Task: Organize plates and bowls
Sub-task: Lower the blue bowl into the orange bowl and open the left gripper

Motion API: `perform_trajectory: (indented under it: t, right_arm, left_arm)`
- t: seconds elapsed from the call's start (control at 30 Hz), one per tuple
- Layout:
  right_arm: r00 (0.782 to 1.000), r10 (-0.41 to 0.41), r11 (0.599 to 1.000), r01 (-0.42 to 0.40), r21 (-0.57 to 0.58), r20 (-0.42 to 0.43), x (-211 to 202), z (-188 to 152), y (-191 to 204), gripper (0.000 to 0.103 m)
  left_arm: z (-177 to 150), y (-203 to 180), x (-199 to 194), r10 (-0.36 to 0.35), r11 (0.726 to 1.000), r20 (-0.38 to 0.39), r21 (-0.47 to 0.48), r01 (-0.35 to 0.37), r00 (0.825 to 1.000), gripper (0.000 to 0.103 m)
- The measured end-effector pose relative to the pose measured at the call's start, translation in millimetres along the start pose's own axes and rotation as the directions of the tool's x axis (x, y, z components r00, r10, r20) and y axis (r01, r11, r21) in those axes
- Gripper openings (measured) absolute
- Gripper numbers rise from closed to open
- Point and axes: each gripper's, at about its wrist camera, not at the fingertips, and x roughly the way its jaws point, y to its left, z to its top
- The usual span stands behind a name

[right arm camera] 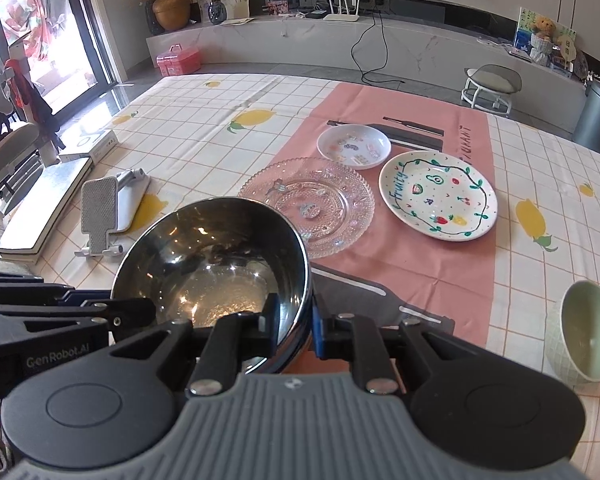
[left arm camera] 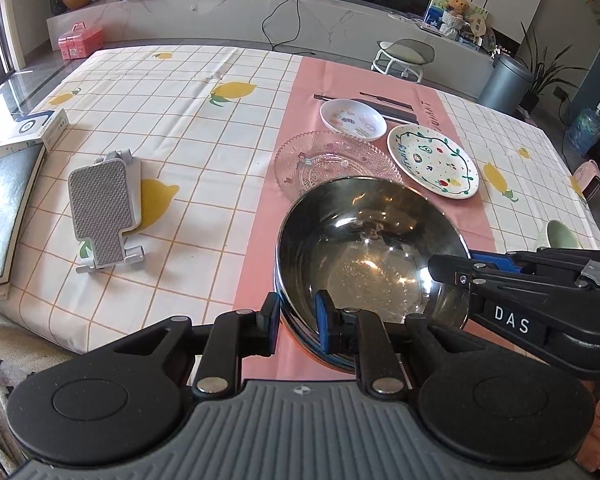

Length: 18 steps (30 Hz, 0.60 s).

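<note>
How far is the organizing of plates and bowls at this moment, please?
Nothing looks stacked yet. In hand: both the left gripper and right gripper pinch the steel bowl by its rim. Left: the glass plate, the fruit plate and the small white dish lie apart; the green bowl stands alone.

Black left gripper (left arm camera: 297, 330) with blue pads, silver screws, ribbed grey base.
</note>
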Motion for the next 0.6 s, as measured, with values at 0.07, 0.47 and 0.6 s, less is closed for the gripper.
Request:
perform_trajectory:
  t: [0.07, 0.47, 0.6]
  right_arm:
    - [1.000, -0.006, 1.000, 0.006, 0.003, -0.004, 3.6, -1.0, -0.7, 0.016]
    - [1.000, 0.001, 1.000, -0.001, 0.014, 0.001, 17.8, -5.4, -9.1, 0.019]
    - [1.000, 0.029, 0.999, -0.029, 0.033, 0.006, 19.0, -5.8, -14.0, 0.019]
  left_arm:
    - [0.2, 0.0, -0.2, -0.001, 1.000, 0.010, -0.004, 0.001, 1.000, 0.021]
    - [-3.0, 4.1, 5.5, -0.027, 1.000, 0.074, -0.002, 0.028, 0.997, 0.032]
    - [-4.2, 8.3, 11.8, -0.035, 0.999, 0.062, -0.018, 0.036, 0.997, 0.032]
